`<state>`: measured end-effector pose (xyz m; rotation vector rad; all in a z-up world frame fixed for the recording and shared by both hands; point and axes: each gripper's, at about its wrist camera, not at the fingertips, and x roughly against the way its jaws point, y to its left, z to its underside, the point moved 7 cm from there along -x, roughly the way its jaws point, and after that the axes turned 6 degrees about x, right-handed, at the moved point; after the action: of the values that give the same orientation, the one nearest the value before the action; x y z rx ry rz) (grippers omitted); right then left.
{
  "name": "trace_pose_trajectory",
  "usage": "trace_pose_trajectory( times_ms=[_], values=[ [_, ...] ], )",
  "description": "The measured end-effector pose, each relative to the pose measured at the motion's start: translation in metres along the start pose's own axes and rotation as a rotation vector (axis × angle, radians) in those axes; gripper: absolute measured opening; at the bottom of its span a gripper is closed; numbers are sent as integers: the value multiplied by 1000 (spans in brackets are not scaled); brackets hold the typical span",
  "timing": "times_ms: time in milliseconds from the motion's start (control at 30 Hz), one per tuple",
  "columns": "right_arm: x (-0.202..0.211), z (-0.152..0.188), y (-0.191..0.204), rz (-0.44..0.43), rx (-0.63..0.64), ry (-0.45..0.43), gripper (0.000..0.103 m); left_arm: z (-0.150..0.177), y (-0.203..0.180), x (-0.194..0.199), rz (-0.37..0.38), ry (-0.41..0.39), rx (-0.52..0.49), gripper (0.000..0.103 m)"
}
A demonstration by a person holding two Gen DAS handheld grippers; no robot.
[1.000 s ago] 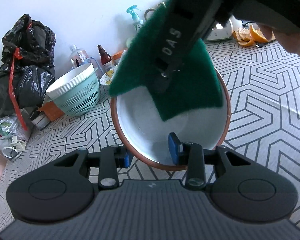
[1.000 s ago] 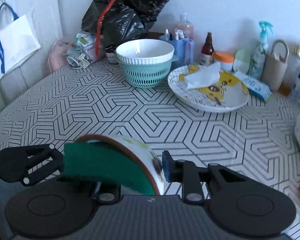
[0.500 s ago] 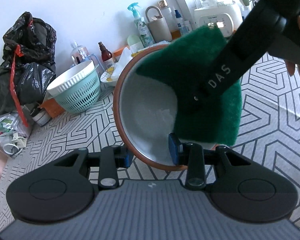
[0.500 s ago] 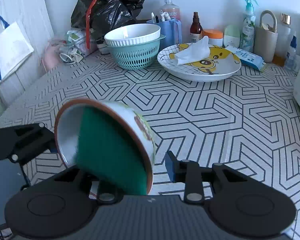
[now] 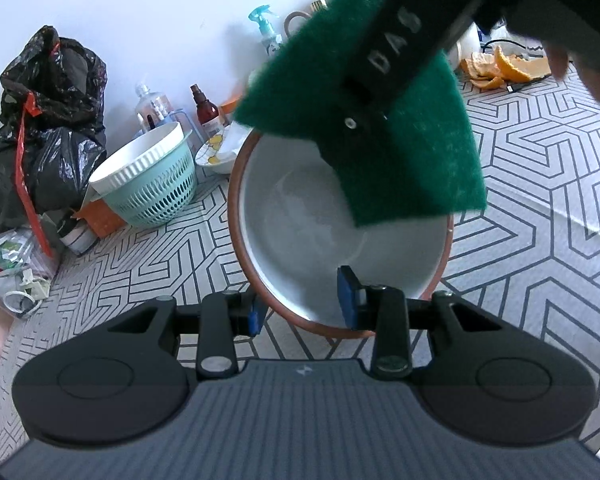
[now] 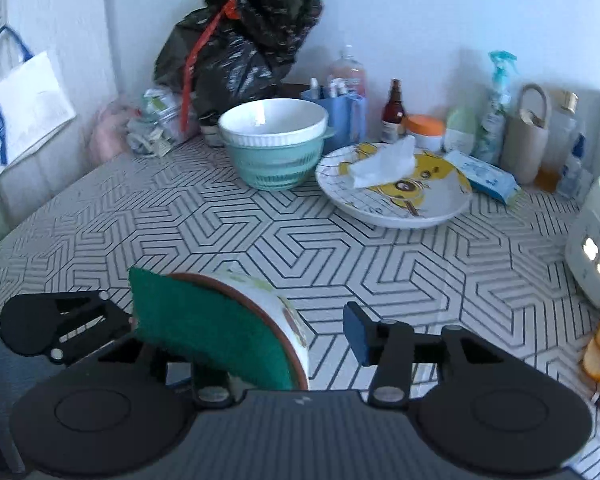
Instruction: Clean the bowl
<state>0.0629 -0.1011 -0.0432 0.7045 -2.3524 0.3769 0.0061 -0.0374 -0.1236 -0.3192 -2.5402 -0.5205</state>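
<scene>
A white bowl (image 5: 300,216) with a brown rim is held tilted above the patterned table. My left gripper (image 5: 302,304) is shut on its near rim, one pad inside, one outside. A green scouring pad (image 5: 412,152) hangs over the bowl's far right rim, fixed to one finger of my right gripper (image 6: 284,340). In the right wrist view the pad (image 6: 204,332) covers the bowl's mouth and the bowl's decorated outer wall (image 6: 288,316) shows beside it. The right jaws stand wide apart, with the right pad (image 6: 356,332) clear of the bowl.
A white bowl in a teal colander (image 6: 276,148), a yellow-patterned plate (image 6: 396,196) with a tissue, bottles and a spray bottle (image 6: 496,104) line the back wall. A black rubbish bag (image 6: 236,36) stands at the back left. Orange peel (image 5: 500,68) lies far right.
The scouring pad swept from the bowl's far rim down to its right side and back up to the far right rim. The bowl tipped and returned. The left grip held.
</scene>
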Motion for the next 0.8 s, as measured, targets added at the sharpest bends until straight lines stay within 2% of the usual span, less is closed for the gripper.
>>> trace_pose_trajectory(
  times_ms=[133, 467, 567, 633, 800],
  values=[
    [-5, -12, 24, 56, 180, 33, 47, 0, -3, 0, -7, -15, -47, 34],
    [-23, -12, 76, 77, 515, 115, 47, -2, -7, -1, 15, -21, -76, 34],
    [-26, -13, 79, 76, 533, 123, 47, -2, -7, -1, 26, -19, -75, 34],
    [-28, -15, 75, 60, 499, 128, 47, -2, -6, -1, 29, -17, -63, 35],
    [-33, -19, 39, 34, 301, 134, 46, -1, -2, -1, 57, -35, -60, 35]
  ],
)
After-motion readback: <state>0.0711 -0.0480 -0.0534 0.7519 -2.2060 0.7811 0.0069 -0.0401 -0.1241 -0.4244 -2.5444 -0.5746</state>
